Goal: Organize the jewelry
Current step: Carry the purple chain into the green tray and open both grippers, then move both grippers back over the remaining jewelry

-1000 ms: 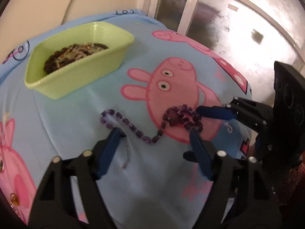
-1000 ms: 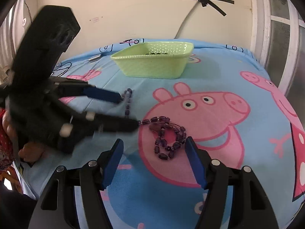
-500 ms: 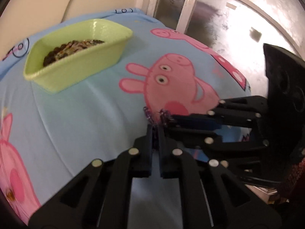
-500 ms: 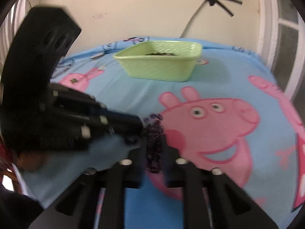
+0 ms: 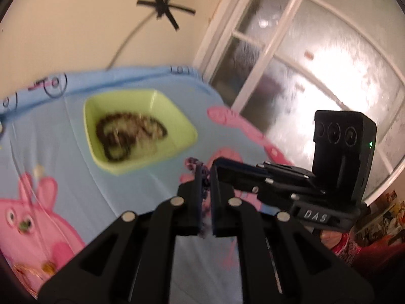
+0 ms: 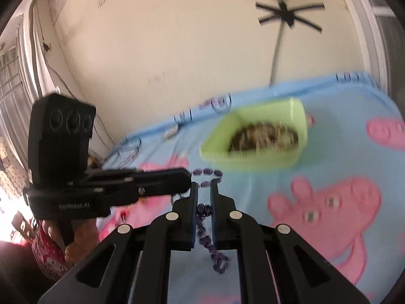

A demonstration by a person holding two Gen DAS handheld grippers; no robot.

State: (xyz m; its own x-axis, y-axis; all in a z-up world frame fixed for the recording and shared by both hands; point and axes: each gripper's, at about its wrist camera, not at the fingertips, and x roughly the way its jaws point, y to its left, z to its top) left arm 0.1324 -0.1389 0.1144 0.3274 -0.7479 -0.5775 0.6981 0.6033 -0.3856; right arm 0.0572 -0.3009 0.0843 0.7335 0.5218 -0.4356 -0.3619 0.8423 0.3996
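A purple bead necklace point(image 6: 205, 238) hangs in the air above the blue cartoon sheet point(image 6: 253, 266), held from both sides. My right gripper point(image 6: 203, 186) is shut on it, with a strand dangling between its fingers. My left gripper point(image 5: 206, 173) is shut on another part of the necklace point(image 5: 191, 163), whose beads bunch at its tips. The two grippers' tips nearly touch: the right gripper point(image 5: 215, 168) reaches in from the right in the left wrist view, the left gripper point(image 6: 187, 180) from the left in the right wrist view. A green basket point(image 5: 186, 126) lies beyond them.
The green basket point(image 6: 222, 155) holds a heap of dark and pale jewelry point(image 5: 126, 133). A person's hand point(image 6: 78, 235) grips the left gripper's handle. A wall with a taped cable stands behind the bed, and a glazed door point(image 5: 303, 76) is to the right.
Both grippers shut on the purple necklace and rose with it off the sheet. The views tilted up, so the basket now shows from above and the wall fills the top.
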